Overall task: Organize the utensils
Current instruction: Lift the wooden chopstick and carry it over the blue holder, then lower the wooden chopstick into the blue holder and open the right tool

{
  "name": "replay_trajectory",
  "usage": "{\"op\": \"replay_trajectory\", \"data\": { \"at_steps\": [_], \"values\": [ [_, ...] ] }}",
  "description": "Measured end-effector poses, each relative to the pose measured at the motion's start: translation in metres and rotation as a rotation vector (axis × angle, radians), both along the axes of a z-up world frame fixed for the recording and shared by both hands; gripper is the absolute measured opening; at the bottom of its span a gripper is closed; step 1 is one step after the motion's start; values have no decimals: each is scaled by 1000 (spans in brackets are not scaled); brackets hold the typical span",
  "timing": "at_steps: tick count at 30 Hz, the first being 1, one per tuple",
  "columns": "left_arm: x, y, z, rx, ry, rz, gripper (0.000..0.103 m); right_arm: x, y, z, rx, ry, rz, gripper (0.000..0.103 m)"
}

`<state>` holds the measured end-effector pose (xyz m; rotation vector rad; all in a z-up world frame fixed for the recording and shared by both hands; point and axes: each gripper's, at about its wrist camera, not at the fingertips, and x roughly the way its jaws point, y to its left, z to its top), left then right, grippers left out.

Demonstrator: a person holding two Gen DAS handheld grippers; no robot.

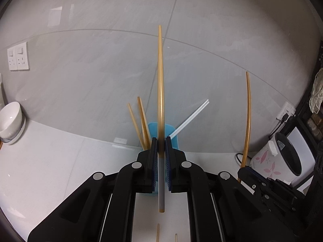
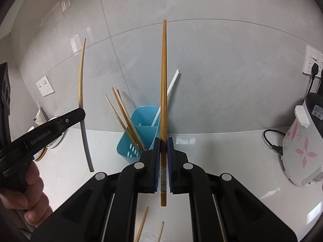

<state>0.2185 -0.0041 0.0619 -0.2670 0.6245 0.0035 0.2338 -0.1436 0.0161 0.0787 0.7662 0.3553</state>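
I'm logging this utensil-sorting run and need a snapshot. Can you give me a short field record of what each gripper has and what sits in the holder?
left gripper: shut on a pale chopstick with a grey grip end
right gripper: shut on a darker brown chopstick
blue holder: on the counter by the wall, has two compartments
holder contents: several wooden chopsticks leaning left, a white chopstick leaning right
loose on counter: two more wooden chopsticks near the camera
also present: white bowl, rice cooker
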Motion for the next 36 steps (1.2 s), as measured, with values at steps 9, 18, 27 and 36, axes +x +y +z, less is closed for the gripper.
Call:
{"op": "replay_trajectory", "data": {
  "at_steps": [9,18,27,36],
  "values": [
    [20,-5,-16,-17,-83,-37,7,7,6,-6,-27,-16,-8,6],
    [40,-18,-38,8,-145,-57,7,17,5,-20,-32,12,-18,6],
    [52,-25,-64,39,-155,-43,7,26,3,-29,-41,27,-24,6],
    [58,-27,-85,69,-139,-34,7,29,4,-36,-46,46,-26,6]
  ]
}}
